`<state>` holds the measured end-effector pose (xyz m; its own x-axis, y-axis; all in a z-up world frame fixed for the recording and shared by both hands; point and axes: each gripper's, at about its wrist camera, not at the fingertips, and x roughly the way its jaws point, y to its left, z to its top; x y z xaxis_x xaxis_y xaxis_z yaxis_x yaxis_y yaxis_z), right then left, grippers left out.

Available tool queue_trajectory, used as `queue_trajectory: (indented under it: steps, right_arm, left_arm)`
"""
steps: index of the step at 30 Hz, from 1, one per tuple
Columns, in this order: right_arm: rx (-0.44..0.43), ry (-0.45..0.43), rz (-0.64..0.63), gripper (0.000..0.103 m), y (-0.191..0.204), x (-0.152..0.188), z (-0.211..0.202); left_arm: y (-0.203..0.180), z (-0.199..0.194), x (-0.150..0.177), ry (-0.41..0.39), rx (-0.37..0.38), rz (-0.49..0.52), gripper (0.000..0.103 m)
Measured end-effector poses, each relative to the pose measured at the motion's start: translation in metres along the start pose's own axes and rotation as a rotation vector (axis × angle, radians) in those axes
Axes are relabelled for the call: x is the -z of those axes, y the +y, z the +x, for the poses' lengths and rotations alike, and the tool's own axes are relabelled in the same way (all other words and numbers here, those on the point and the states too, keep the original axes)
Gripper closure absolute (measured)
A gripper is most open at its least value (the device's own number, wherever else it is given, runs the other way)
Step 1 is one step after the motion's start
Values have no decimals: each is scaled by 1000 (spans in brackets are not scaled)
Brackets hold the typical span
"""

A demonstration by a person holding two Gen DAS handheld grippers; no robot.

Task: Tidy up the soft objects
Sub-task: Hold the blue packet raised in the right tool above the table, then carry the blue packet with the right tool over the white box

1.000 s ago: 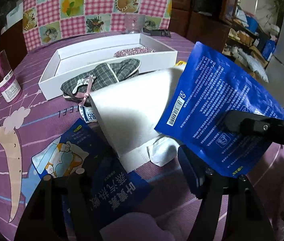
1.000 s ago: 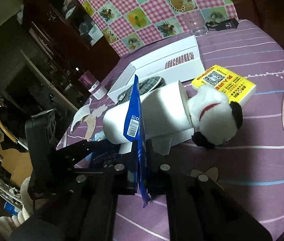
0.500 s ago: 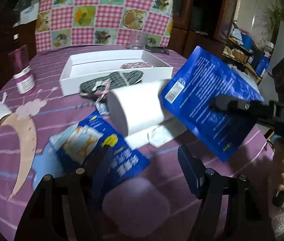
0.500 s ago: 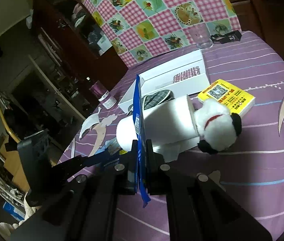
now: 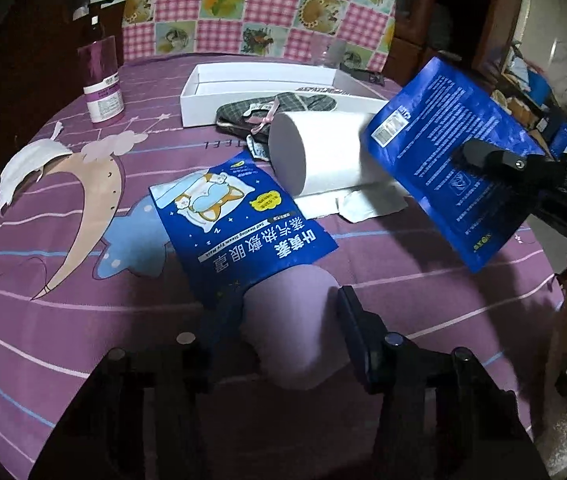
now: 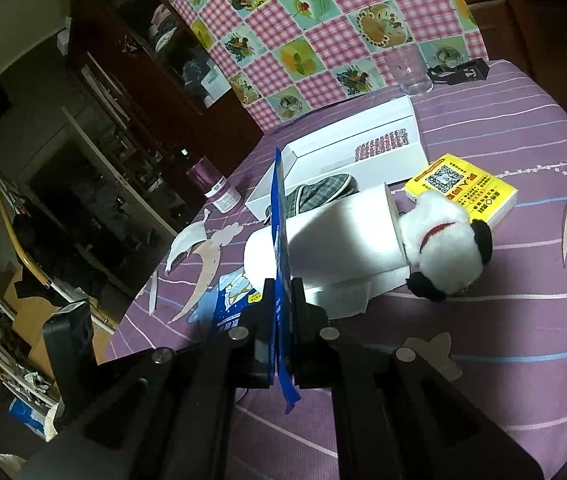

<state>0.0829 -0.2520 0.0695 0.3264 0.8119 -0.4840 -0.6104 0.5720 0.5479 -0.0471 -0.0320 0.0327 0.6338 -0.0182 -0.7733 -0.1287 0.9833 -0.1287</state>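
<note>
A blue eye-mask packet (image 6: pixel 279 248) is pinched edge-on between the pressed-together pads of the right gripper (image 6: pixel 282 312), raised above the purple tablecloth (image 5: pixel 63 320). The left gripper (image 5: pixel 283 320) is closing around a lilac pad (image 5: pixel 295 320). A second packet (image 5: pixel 239 224) lies at its twelve o'clock, a paper roll (image 5: pixel 319 152) at one o'clock.

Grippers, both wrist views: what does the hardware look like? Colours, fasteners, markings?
Both are matte black, with flat angular linkage bars joined by round silver fasteners. The left gripper has dark blue pads on its fingers. The right gripper has slim black fingers; its body carries pale lettering, partly cut off at the left wrist view's edge. No cables or sleeves are visible.
</note>
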Motion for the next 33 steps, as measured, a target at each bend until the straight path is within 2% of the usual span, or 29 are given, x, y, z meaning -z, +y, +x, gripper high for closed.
queue_trajectory:
  steps: [2,8,15,20,28,33]
  right_arm:
    - [0,3,-1,96,0,0,0]
    - [0,5,1,96,0,0,1]
    - [0,0,7,96,-2,0,1]
    - [-28,12,49,96,-7,0,1]
    - [-27,27,116,96,-7,-4,-2]
    - [18,74,182,96,-8,-8,-2]
  left_arm:
    - [-1,3,0,9,-14,-2,62]
    - [1,8,-2,28,-19,-16,68]
    - [3,5,0,9,-29,-32,77]
    - [-4,3,-4,27,-53,-17,86]
    - [4,-8,-15,6,-63,-60,87]
    - [12,-19,-26,-10,-58,-82,87]
